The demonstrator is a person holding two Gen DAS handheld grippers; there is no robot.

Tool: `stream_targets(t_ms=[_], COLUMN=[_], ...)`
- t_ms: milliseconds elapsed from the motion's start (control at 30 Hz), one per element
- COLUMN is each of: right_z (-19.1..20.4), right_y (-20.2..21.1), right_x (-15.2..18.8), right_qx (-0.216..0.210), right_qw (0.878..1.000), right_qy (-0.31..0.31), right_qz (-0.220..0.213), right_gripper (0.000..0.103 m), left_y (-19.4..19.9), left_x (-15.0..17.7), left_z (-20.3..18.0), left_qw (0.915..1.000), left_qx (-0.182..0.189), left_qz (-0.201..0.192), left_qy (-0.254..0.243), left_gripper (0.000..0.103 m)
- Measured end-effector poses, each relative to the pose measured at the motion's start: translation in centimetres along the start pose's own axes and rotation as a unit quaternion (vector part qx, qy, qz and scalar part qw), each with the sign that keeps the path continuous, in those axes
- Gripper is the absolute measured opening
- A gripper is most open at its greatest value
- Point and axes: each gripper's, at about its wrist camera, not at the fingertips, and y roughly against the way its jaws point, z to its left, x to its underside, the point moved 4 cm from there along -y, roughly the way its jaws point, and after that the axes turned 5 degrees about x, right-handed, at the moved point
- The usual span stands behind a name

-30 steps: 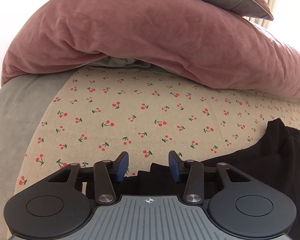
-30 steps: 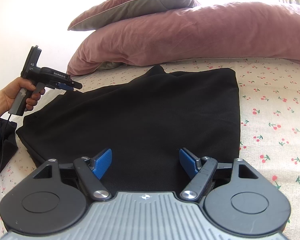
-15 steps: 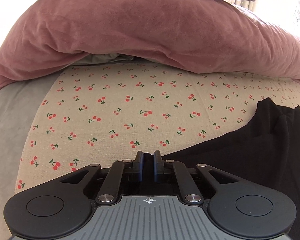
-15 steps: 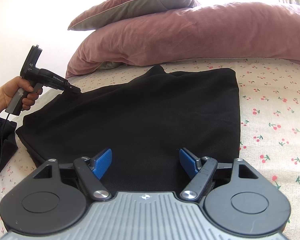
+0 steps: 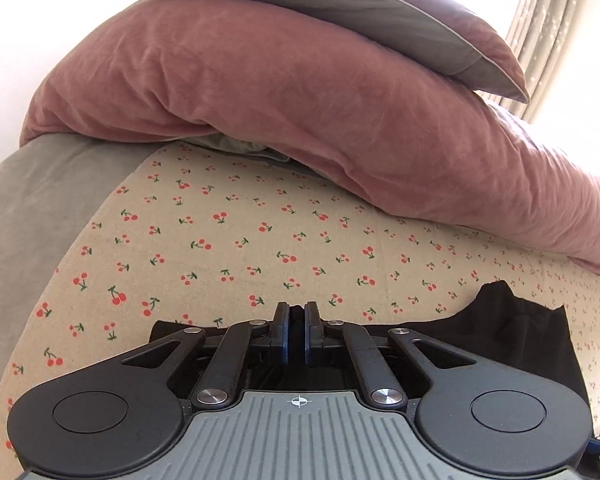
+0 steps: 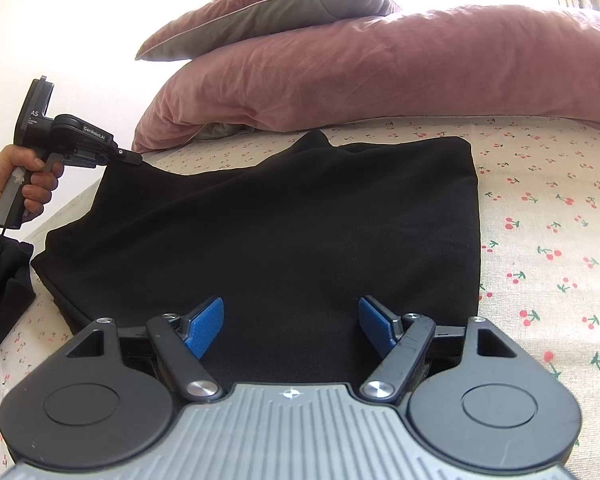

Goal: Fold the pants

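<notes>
Cherry-print bed sheet (image 6: 548, 216) under pink pillows (image 6: 380, 80), black pants (image 6: 280, 232) spread flat across it, left gripper (image 6: 134, 157) clamped on their far left corner, lifting it slightly, right gripper (image 6: 291, 322) spread apart, hovering over near edge, empty.

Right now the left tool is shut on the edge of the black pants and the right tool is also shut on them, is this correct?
Not quite. The left tool is shut on the edge of the black pants, but the right tool is open, its blue pads apart above the cloth, as the right wrist view shows.
</notes>
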Motion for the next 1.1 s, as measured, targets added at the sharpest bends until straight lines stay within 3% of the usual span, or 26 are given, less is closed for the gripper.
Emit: stream_targets(t_ms=[200,400,1100], right_z=[0.0,0.0,0.1], right_y=[0.0,0.0,0.0], right_x=[0.0,0.0,0.0], right_qx=[-0.001,-0.001,-0.001], right_qw=[1.0,1.0,1.0], right_qy=[-0.001,-0.001,0.002], right_qz=[0.0,0.0,0.0], right_gripper=[0.072,0.072,0.073], left_y=[-2.0,-3.7,-5.3], left_x=[0.8,0.4,0.1], left_z=[0.0,0.0,0.8], left_qw=[0.999,0.9978,0.9957], left_qx=[-0.034,-0.05,-0.065], left_qz=[0.026,0.043,0.066], left_qy=[0.011,-0.008,-0.001], left_gripper=[0.005,0.007,0.01])
